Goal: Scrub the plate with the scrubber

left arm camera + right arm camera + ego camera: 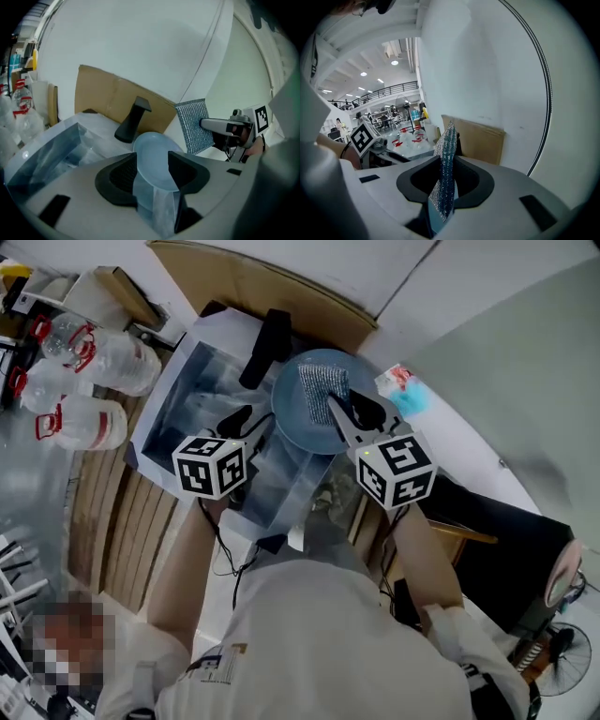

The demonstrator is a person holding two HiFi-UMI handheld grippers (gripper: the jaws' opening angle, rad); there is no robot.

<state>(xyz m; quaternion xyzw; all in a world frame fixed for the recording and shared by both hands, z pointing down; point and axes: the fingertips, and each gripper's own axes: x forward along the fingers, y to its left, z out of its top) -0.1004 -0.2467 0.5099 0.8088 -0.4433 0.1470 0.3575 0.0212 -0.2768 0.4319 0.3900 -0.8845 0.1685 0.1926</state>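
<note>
A light blue plate (302, 426) lies by the right rim of the plastic-lined sink (187, 399). My left gripper (240, 420) is at the plate's left edge. In the left gripper view the plate (152, 157) shows in the gap of the left gripper (152, 171), whose pads stand wide apart and clear of it. My right gripper (337, 414) is shut on a silver mesh scrubber (323, 383), which hangs over the plate's far part. The scrubber (194, 125) stands upright to the right of the plate. It is seen edge-on, as a scrubber (444, 173), in the right gripper (445, 190).
A black faucet (265, 348) rises behind the sink, with a cardboard sheet (253, 287) against the wall. Several water bottles (84, 423) stand at the left. A blue and white packet (405, 390) lies right of the plate. A fan (567, 657) is at the bottom right.
</note>
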